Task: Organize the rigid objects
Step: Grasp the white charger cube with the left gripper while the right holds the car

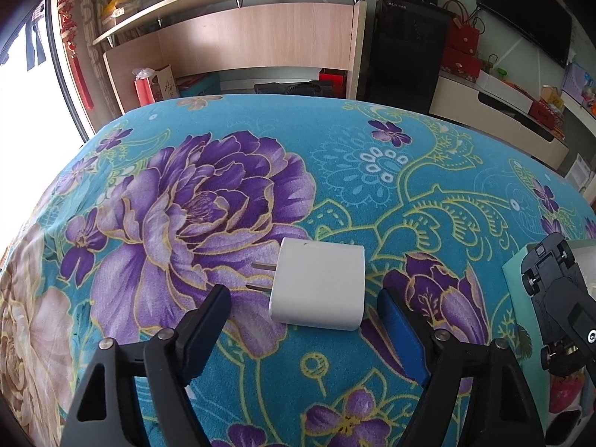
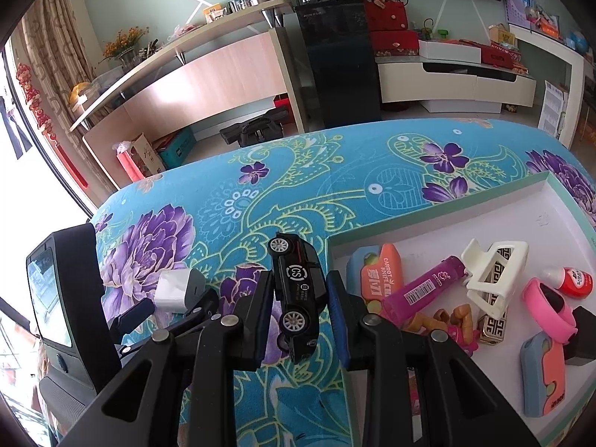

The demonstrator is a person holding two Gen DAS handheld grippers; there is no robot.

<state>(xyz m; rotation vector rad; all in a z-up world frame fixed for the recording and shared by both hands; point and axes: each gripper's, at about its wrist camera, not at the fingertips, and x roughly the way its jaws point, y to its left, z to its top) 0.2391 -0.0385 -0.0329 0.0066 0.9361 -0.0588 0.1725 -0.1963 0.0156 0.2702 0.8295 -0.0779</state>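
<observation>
A white plug-in charger (image 1: 320, 287) lies flat on the teal floral tablecloth (image 1: 372, 171), its two prongs pointing left. My left gripper (image 1: 303, 294) is open, one finger on each side of the charger's near end, with a gap to it on both sides. The right wrist view shows the same charger (image 2: 171, 290) between those fingers. My right gripper (image 2: 300, 279) is shut on a black toy car (image 2: 298, 294), held on its side above the cloth just left of the box. The car (image 1: 551, 298) also appears at the left wrist view's right edge.
A shallow white box with teal walls (image 2: 447, 208) sits to the right, holding an orange toy knife (image 2: 383, 275), a magenta tube (image 2: 424, 290), a white clip (image 2: 491, 279), a pink band (image 2: 547, 309) and other small things. Shelves and cabinets stand beyond the table's far edge.
</observation>
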